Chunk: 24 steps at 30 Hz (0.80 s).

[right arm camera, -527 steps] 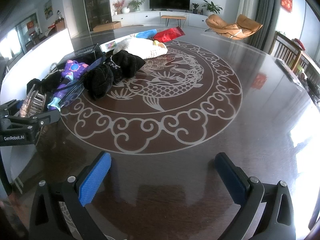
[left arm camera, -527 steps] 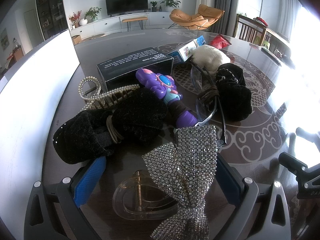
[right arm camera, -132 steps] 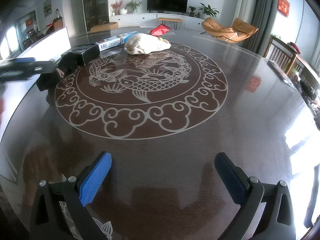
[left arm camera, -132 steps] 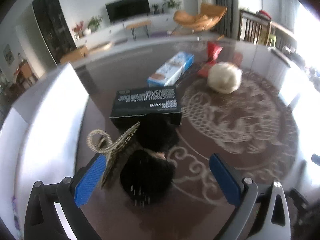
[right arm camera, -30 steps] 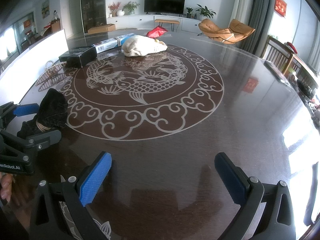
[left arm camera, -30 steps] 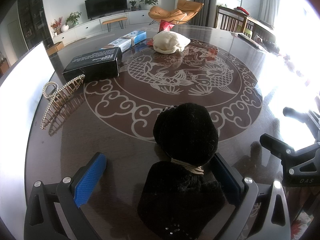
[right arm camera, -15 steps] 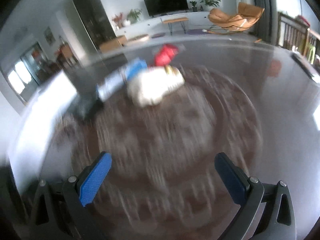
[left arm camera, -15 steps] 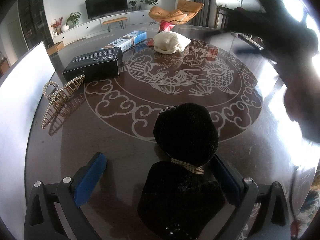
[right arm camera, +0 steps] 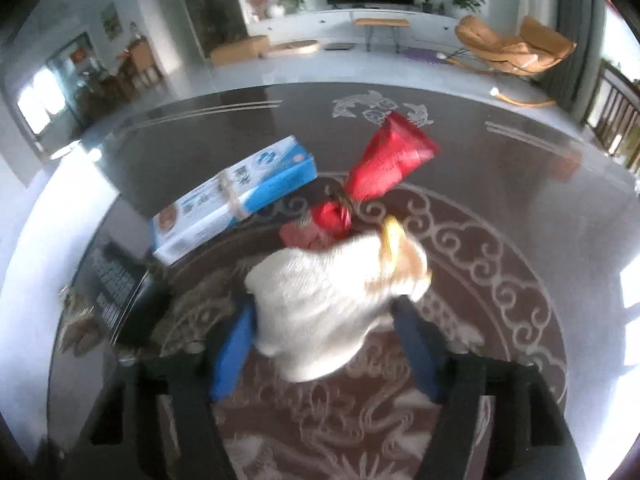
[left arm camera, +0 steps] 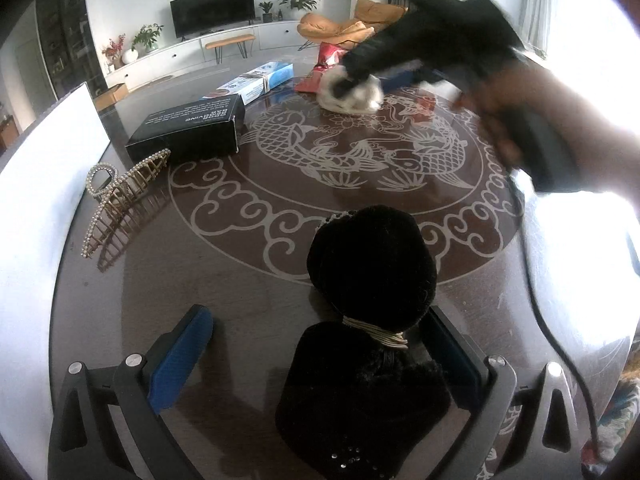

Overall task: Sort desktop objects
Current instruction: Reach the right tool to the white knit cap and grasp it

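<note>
Your right gripper [right arm camera: 324,344] fingers have just been closing around the soft cream knitted pouch [right arm camera: 320,304]; squeeze its middle, it's light and squashy. Left gripper [left arm camera: 320,356] fingers stand apart.

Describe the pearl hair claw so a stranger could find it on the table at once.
Start at the dark round table with the pale fish inlay and go to its left edge, by the white panel. Just in front of the black box lies the pearl hair claw, the only golden, toothed, pearl-edged thing there.

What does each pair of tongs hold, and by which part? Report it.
Right tongs: closing around the white knitted bundle, at its near end. Left tongs: open, the black furry hair bow lies between them unheld.
</note>
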Motion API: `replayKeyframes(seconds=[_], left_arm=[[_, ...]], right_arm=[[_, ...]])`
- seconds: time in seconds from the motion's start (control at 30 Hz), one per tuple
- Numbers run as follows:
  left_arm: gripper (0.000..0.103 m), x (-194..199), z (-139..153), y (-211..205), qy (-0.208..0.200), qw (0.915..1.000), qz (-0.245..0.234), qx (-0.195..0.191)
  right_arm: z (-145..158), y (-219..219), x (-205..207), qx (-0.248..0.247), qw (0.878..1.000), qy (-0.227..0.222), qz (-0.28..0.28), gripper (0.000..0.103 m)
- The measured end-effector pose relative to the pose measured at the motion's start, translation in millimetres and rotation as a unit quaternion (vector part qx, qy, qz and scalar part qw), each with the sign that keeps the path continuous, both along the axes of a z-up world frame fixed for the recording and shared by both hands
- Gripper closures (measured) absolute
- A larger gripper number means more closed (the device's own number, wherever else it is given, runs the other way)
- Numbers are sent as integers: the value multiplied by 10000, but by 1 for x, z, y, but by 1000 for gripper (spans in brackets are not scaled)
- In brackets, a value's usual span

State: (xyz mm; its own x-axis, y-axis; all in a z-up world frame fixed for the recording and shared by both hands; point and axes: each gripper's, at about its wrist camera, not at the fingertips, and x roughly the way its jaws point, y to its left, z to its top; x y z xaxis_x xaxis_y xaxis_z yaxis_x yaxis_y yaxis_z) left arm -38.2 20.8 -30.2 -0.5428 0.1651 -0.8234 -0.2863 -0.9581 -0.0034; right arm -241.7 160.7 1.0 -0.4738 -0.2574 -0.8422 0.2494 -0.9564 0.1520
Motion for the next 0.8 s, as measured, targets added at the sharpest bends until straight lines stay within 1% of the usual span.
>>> replayKeyframes(seconds=[0.07,0.1,0.17,0.3,0.33,0.37,0.4,0.43,0.47,0.5,0.53,0.57,0.6,0.7,0.73,0.77,0.8], left_arm=[[0,0,0,0,1,10000,0,1],[0,0,0,0,1,10000,-1,1],[0,0,0,0,1,10000,-2,0],[0,0,0,0,3,10000,8,-4],[0,1,0,-1,4,10000,17,-5],[0,1,0,-1,4,10000,24,-4],[0,2,0,-2,3,10000,25,-4],[0,2,0,-2,4,10000,29,-3],[0,2,0,-2,5,10000,28,-3],[0,2,0,-2,7,10000,43,-9],[0,3,0,-3,8,10000,63,-10],[0,3,0,-4,9,10000,94,-8],[0,3,0,-5,9,9999,120,-6],[0,4,0,-6,8,9999,162,-10],[0,4,1,-6,9,9998,176,-13],[0,4,2,-6,8,9998,199,-14],[0,4,2,-5,7,9997,226,-14]], right_arm=[[-1,12,27,59,9997,92,212,50],[-1,19,47,183,9991,168,353,50],[-2,36,86,217,9984,216,481,50],[2,63,161,354,9971,334,580,51],[4,71,183,440,9968,368,565,51],[4,74,200,586,9962,423,482,49],[6,76,207,671,9958,480,396,45],[8,79,218,724,9955,550,267,28],[8,84,230,721,9953,646,87,8],[8,86,239,659,9949,764,-77,2],[7,89,245,584,9945,851,-193,0],[4,93,250,520,9945,861,-299,0],[0,93,248,491,9950,774,-394,0],[-15,93,236,479,9957,397,-687,0],[-17,91,233,512,9954,365,-722,0],[-16,88,232,669,9940,437,-750,0],[-17,87,233,711,9937,442,-748,0]])
